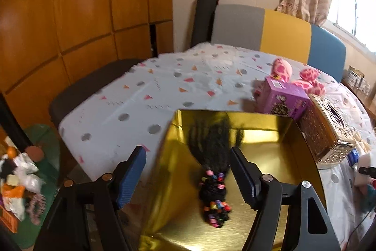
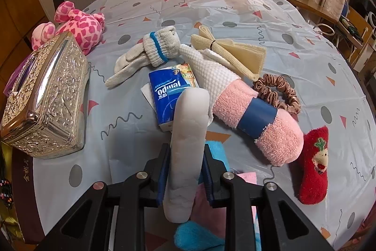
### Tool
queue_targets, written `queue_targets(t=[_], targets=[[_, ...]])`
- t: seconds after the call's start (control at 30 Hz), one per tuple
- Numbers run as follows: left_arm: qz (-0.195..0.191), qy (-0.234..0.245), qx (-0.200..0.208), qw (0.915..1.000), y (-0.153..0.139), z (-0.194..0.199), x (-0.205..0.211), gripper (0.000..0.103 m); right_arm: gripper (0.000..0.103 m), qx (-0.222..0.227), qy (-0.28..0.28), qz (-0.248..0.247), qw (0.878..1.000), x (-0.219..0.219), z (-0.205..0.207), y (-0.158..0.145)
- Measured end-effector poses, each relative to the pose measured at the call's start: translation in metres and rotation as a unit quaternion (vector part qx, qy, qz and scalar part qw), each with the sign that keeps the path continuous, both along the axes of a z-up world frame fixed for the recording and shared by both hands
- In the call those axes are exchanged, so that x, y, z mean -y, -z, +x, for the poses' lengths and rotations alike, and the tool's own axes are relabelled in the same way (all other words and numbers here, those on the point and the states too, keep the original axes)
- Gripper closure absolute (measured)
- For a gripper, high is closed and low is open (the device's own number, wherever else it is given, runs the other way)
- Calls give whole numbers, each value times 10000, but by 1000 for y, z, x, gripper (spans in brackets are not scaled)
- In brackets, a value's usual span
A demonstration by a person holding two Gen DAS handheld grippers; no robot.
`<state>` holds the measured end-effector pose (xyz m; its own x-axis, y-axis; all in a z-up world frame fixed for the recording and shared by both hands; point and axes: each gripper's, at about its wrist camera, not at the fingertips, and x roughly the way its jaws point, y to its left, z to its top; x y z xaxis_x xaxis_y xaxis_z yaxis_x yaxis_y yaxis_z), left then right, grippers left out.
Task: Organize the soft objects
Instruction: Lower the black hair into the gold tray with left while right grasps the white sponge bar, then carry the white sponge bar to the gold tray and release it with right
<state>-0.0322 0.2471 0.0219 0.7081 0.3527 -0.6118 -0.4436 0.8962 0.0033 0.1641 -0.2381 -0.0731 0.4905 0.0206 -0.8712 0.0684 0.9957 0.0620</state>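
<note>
My left gripper (image 1: pixel 188 164) is open above a gold box (image 1: pixel 263 157). A black bundle of hair ties with coloured beads (image 1: pixel 213 180) lies in the box between the fingers, untouched. My right gripper (image 2: pixel 185 168) is shut on a pale grey foam pad (image 2: pixel 188 147) and holds it above the table. On the table ahead lie a pink rolled towel with a blue band (image 2: pixel 258 119), white gloves (image 2: pixel 150 53), a brown scrunchie (image 2: pixel 279 91), a red sock (image 2: pixel 315 166), a cream cloth bundle (image 2: pixel 230 48) and a pink spotted plush (image 2: pixel 77 25).
A silver embossed tissue box (image 2: pixel 49 98) stands at the left, next to the gold box. A blue Tempo tissue pack (image 2: pixel 169 95) lies in the middle. A purple carton (image 1: pixel 284 98) stands behind the gold box. Blue and pink cloths (image 2: pixel 216 152) lie under the right gripper.
</note>
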Motion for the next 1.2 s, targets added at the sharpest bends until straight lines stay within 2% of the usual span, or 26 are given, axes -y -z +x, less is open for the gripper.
queue_targets(t=[0.17,0.37,0.57,0.83,0.97,1.1,1.2], targets=[[139,-135,108,9998,-9,-15,-8,22,80,13,44,23,10000,-5,2,-5],[109,-172,38,9998,-4,-20,-11,22,80,77,-59,37,9999,-22,8,-13],[131,-142,8,9998,0,-22,-7,16,80,242,-225,-43,9994,-47,22,-31],[125,-121,-27,9998,2,-22,-5,13,81,696,-291,-104,9971,-78,54,-76],[57,-123,-101,9999,8,-21,-6,12,81,1026,-548,-105,9932,-108,63,-107],[-40,-112,-185,9998,14,-20,-8,12,81,1292,-873,31,9878,-138,63,-134],[-127,-124,-223,9996,18,-20,-10,12,81,1393,-1161,340,9828,-159,56,-148]])
